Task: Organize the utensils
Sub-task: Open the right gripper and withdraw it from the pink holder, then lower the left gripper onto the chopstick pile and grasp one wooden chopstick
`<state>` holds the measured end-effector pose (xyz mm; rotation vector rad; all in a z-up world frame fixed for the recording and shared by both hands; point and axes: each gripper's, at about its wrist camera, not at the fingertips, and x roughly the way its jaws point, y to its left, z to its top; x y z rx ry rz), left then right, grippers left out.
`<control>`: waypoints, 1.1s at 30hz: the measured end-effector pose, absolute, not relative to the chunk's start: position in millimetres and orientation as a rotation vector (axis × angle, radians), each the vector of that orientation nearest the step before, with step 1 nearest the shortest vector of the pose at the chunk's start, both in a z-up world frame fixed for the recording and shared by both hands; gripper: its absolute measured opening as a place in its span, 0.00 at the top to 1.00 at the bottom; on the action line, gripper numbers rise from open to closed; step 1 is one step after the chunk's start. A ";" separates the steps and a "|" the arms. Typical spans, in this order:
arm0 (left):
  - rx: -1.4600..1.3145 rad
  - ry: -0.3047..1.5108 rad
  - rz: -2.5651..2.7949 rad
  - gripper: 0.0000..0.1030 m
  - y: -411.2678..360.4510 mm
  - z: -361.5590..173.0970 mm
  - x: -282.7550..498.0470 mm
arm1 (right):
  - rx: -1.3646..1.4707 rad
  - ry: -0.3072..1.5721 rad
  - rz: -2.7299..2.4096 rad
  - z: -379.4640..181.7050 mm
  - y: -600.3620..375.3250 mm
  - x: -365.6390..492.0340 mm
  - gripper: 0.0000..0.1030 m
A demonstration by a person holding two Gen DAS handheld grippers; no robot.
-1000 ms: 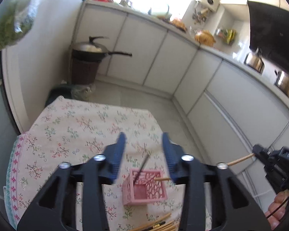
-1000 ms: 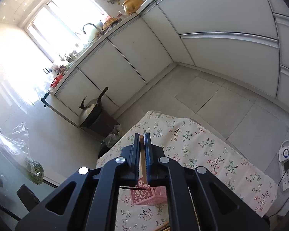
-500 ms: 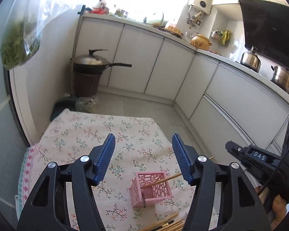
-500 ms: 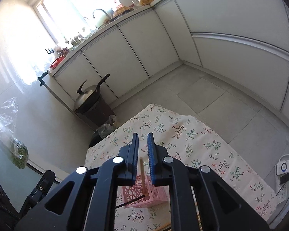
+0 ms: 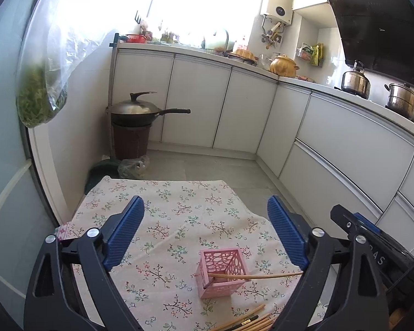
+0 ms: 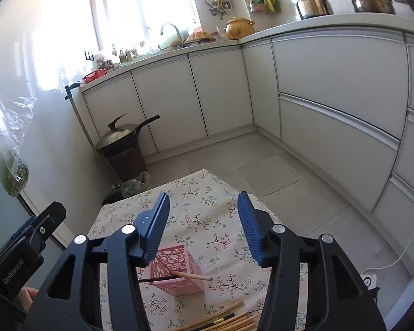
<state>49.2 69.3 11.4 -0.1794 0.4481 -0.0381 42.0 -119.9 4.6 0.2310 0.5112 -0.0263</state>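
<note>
You are holding two grippers above one pink holder (image 5: 222, 272), and both are standing with their blue pads spread wide and nothing between them: the left gripper (image 5: 205, 233) is hovering over the floral tablecloth (image 5: 179, 207) behind the holder, and the right gripper (image 6: 202, 227) is hanging just above and behind it. The pink holder is sitting upright on the cloth, nearer the front edge than the far one, and it is carrying two chopsticks: one light wooden chopstick (image 5: 255, 276) is leaning out over the holder's right rim, and one dark chopstick (image 6: 157, 278) is poking out over its left side in the right wrist view. In front of the holder, at the bottom edge of the views, a loose bundle of chopsticks (image 6: 229, 321) is lying flat on the cloth; their number cannot be told, since the frame is cutting them off. Left of the holder, a plastic bag of greens (image 5: 41, 93) is hanging on the wall. Beyond the holder, past the table's far edge, one lidded wok (image 5: 136, 111) is resting on a dark brown bin (image 5: 131, 142) on the grey tiled floor, against white cabinets that are running around the corner of the kitchen. On the counter to the right of the holder, one golden pot (image 5: 284, 66), one steel kettle (image 5: 355, 81) and one steel stockpot (image 5: 404, 102) are standing in a row.
</note>
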 end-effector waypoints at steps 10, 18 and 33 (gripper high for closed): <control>-0.150 0.471 -0.051 0.07 59.1 10.9 39.6 | 0.209 0.502 -0.055 1.4 -136.6 13.8 0.13; -0.109 0.513 -0.075 0.07 46.5 7.7 30.9 | 0.270 0.524 -0.098 -4.0 -166.8 -11.0 0.07; 0.264 1.034 -0.594 0.07 -66.8 -107.1 36.5 | 0.769 0.750 -0.263 -70.6 -282.7 -73.5 0.07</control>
